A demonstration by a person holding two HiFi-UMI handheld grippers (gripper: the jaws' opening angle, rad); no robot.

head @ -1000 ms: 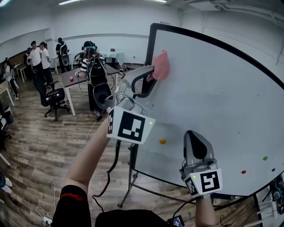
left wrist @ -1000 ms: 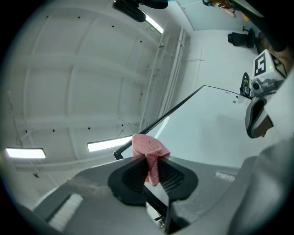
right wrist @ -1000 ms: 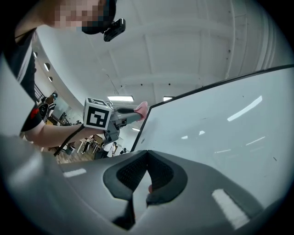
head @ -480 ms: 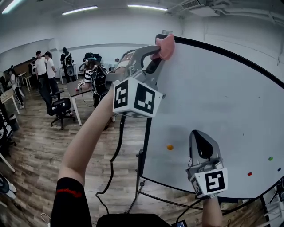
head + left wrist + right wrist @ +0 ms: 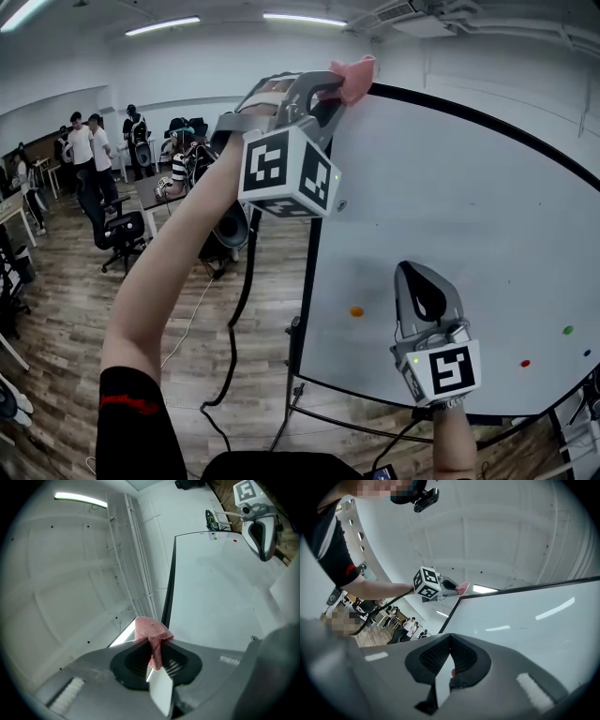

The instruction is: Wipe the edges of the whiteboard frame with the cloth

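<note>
left gripper [image 5: 334, 90] clamped on pink cloth [image 5: 354, 75], risen along the left edge to the top-left corner | whiteboard frame [image 5: 305, 281]: left side likely wiped, top edge next | right gripper [image 5: 427, 292] jaws together, empty, low right

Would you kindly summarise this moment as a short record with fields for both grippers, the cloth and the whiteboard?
Left gripper: shut on the cloth, raised high
Cloth: pink, at the frame's top left corner in the head view
Whiteboard frame: black
Right gripper: shut, empty, low in front of the board
Board surface: orange dot, green dot, red dot
</note>
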